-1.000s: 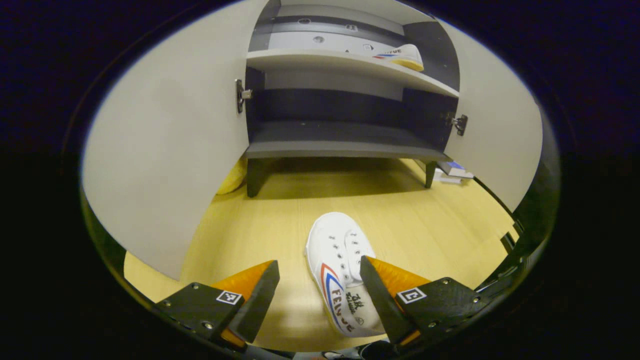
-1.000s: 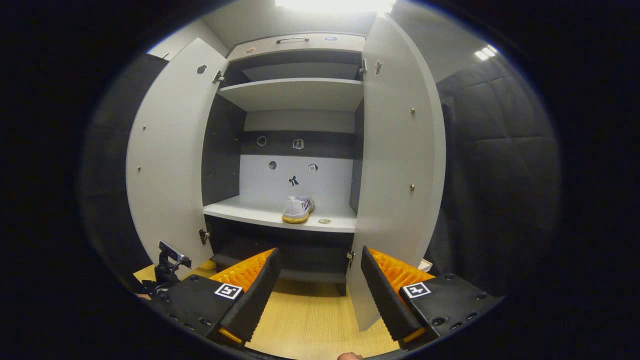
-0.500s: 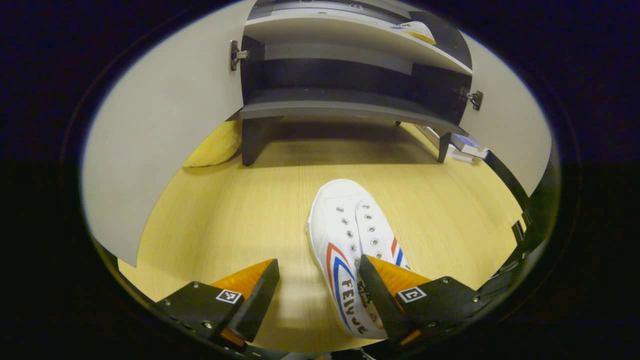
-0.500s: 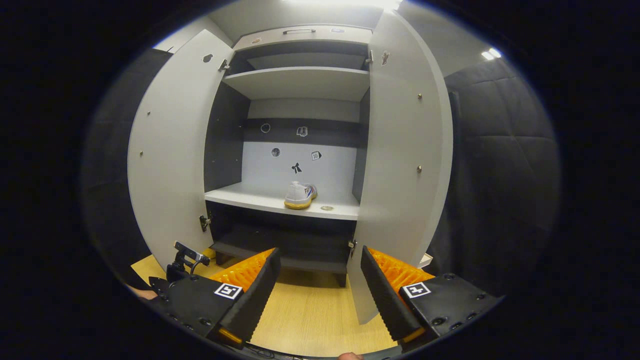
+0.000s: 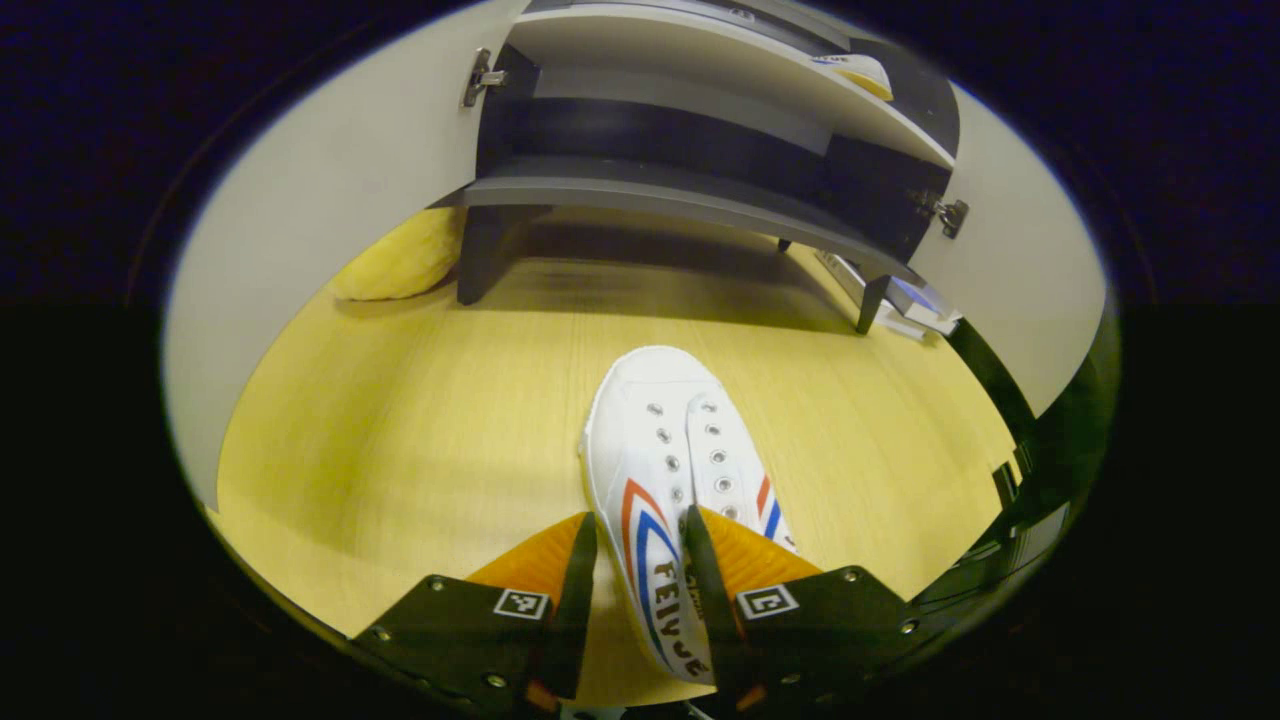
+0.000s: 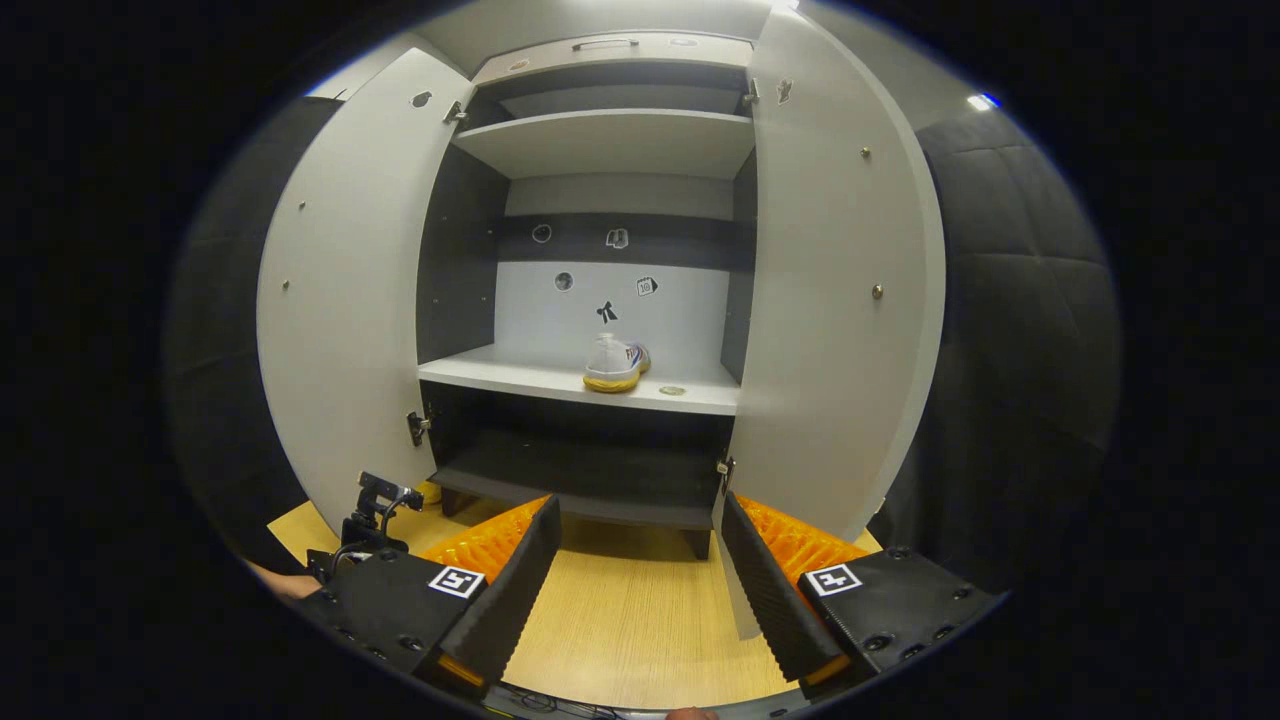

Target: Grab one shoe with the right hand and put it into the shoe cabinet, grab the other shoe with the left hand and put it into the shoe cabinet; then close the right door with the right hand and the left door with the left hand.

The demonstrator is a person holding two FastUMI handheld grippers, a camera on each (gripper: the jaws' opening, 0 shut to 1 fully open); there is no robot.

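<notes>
- A pale wooden floor (image 5: 430,420) runs up to the shoe cabinet (image 6: 600,300), which stands with both doors swung wide against the booth's dark padded wall
- One white shoe (image 6: 615,363) already sits on the cabinet's middle shelf (image 6: 520,375), near its front edge and towards the right
- The other shoe (image 5: 670,480) lies on the floor in front of the cabinet, toe pointing at it
- What has just changed: a moment ago the left gripper (image 5: 637,590) hung wide open over this shoe; its fingers have now drawn in to a narrow gap, one pressing the striped outer side near the heel, the other seemingly set inside the opening, so it appears to pinch the shoe's side wall
- To my eye that means the grasp is made or nearly so, and the lift towards the cabinet comes next; the shoe is not yet off the floor
- The right gripper (image 6: 640,580) waits wide open, holding nothing, facing the cabinet from further back than before, beside the right door (image 6: 840,300)
- Both the right door and the left door (image 6: 340,300) are yet to be closed
- Hard to tell: the shoe's heel is cut off behind the fingers, so how deep the inner finger sits is unclear
- A small yellow thing (image 5: 395,268) by the cabinet leg I cannot identify
</notes>
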